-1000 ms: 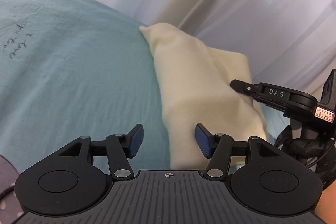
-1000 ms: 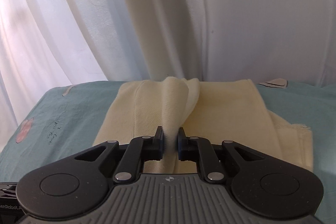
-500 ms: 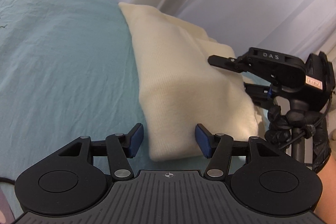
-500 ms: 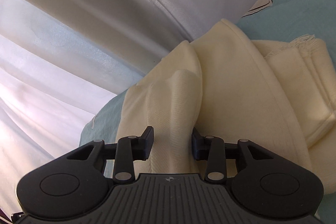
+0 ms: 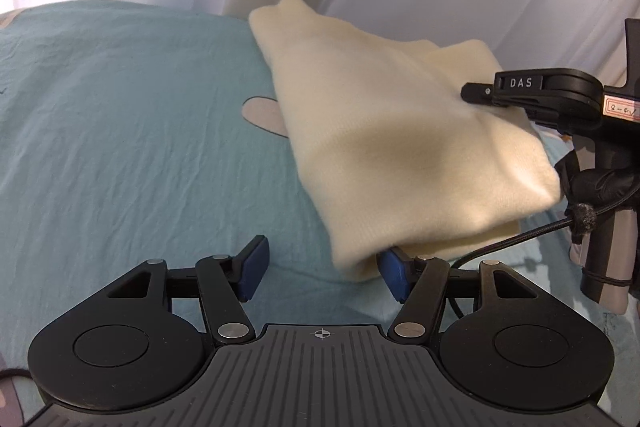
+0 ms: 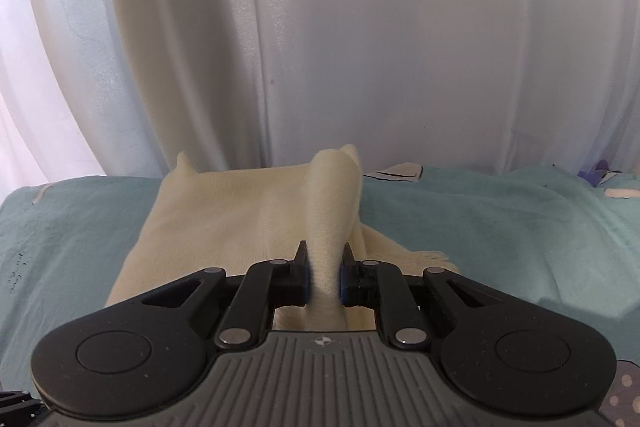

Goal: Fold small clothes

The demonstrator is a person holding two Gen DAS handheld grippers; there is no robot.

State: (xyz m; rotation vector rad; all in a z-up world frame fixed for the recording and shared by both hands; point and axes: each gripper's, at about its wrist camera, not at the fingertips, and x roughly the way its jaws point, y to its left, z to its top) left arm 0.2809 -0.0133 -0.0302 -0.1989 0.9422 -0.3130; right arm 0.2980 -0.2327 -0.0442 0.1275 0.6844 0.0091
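Hidden: left gripper (image 5: 322, 269), gaping wide, is losing its right pad under the garment's corner.
Cream garment (image 5: 400, 147): lying folded at centre frame on the teal bedsheet (image 5: 140, 127).
Right gripper (image 6: 323, 275): is pinching a raised ridge of the garment.

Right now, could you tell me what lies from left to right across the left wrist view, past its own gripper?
Teal sheet → grey patch printed on it → cream garment → right gripper, shut on the garment.

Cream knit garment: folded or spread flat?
Folded: the cream knit garment lies doubled in layers on the teal bedsheet; right tongs pinch a ridge.
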